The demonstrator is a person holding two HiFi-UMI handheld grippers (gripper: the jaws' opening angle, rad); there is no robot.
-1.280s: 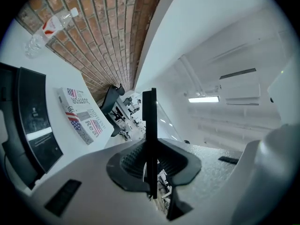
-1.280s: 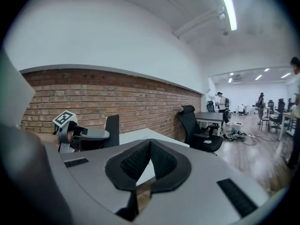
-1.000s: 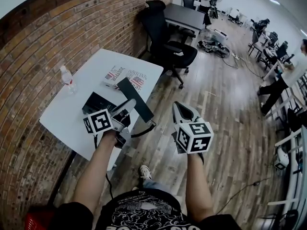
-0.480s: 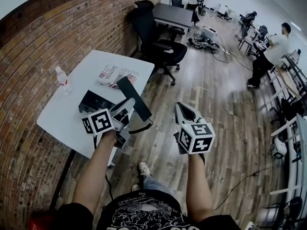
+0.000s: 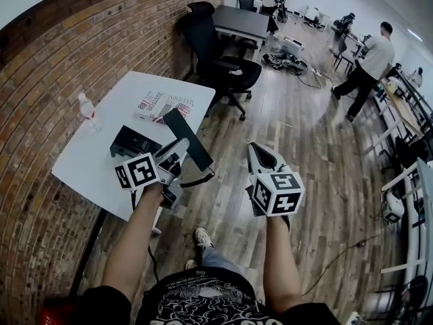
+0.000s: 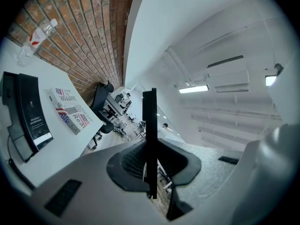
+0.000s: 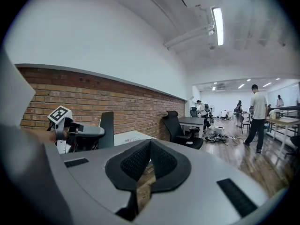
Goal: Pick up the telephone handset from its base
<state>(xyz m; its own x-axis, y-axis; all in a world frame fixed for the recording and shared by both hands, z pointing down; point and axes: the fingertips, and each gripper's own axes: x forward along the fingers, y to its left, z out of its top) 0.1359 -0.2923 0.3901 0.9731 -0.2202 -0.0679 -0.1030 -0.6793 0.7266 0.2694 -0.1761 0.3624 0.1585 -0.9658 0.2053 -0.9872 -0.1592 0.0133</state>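
My left gripper [image 5: 177, 152] is shut on the black telephone handset [image 5: 190, 139] and holds it in the air, just off the white table's [image 5: 95, 171] near corner. The left gripper view shows the handset edge-on as a thin black bar [image 6: 149, 139] clamped between the pads. The black telephone base [image 5: 134, 141] [image 6: 27, 118] lies on the table, apart from the handset. A black cord [image 5: 197, 180] hangs below the handset. My right gripper [image 5: 261, 157] [image 7: 149, 161] is shut on nothing and hovers over the wooden floor to the right.
A printed booklet [image 5: 166, 105] and a plastic water bottle [image 5: 86, 110] lie on the table, which stands against a brick wall [image 5: 61, 53]. A black office chair [image 5: 220, 59] and a dark desk stand beyond. A person [image 5: 362, 66] walks at the far right.
The handset, still in my left gripper, has drawn slightly further from the base. My right gripper shifted a little. The person in the background has walked leftward.
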